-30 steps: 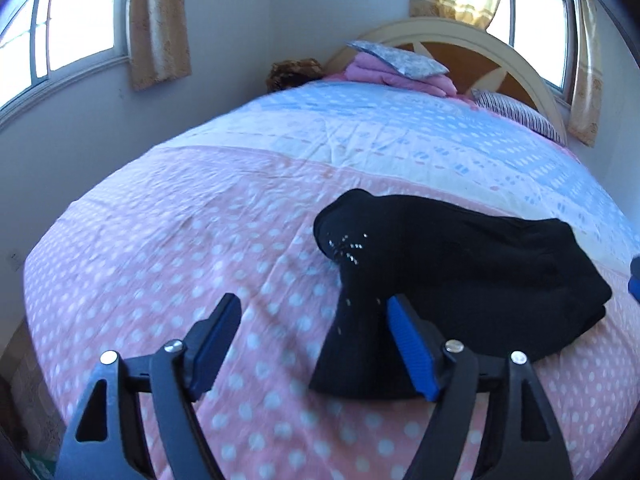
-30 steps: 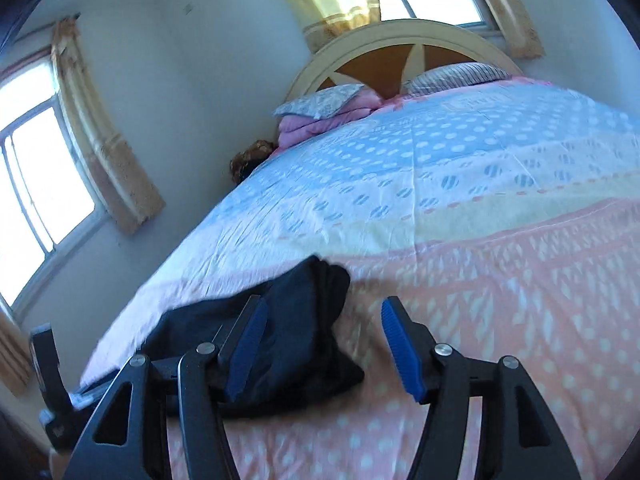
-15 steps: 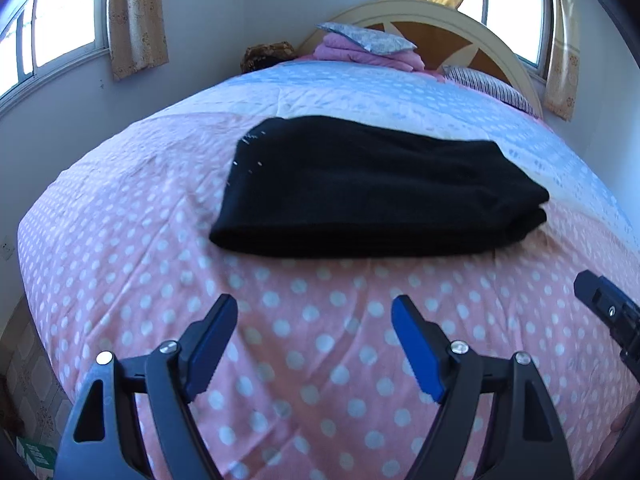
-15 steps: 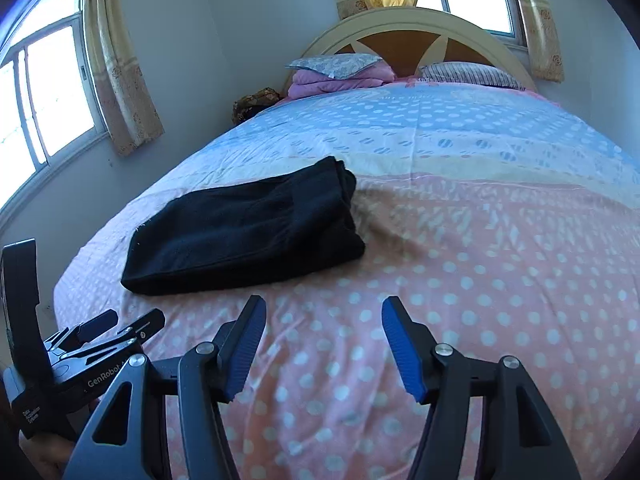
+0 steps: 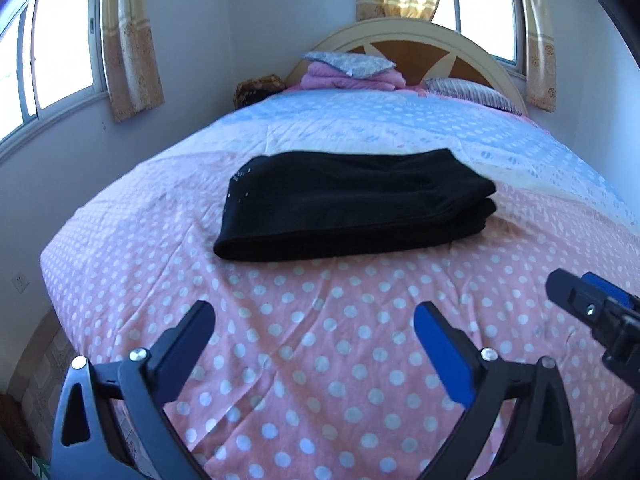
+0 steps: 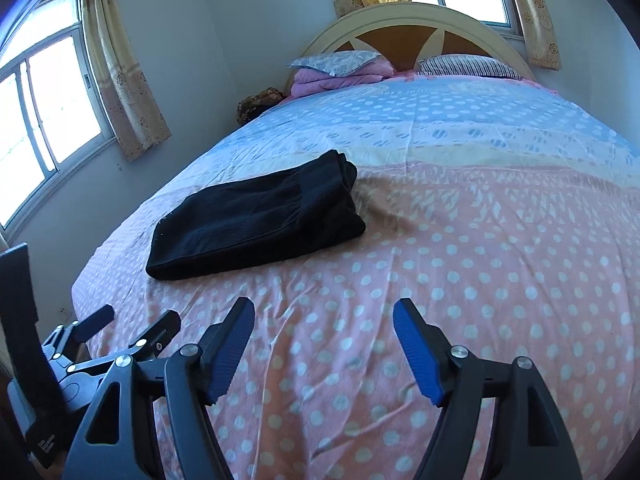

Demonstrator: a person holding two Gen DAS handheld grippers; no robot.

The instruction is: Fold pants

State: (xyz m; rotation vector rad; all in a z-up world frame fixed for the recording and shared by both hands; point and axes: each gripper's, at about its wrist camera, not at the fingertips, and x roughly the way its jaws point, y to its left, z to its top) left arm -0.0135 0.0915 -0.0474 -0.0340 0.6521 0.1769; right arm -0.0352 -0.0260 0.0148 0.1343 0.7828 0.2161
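Pants [image 5: 352, 208], black, lie as a compact folded rectangle on the pink polka-dot bedspread [image 5: 320, 340], toward the left side of the bed, with layered edges stacked at the right end. Judged from this shape, folding appears complete and the step in hand is withdrawal; any next move would call only for minor squaring of the stack. The left gripper [image 5: 316, 340] hangs above bare bedspread, near the pants but apart from them, jaws spread wide, holding nothing. The right gripper [image 6: 324, 340] is likewise wide apart, empty and touching nothing.
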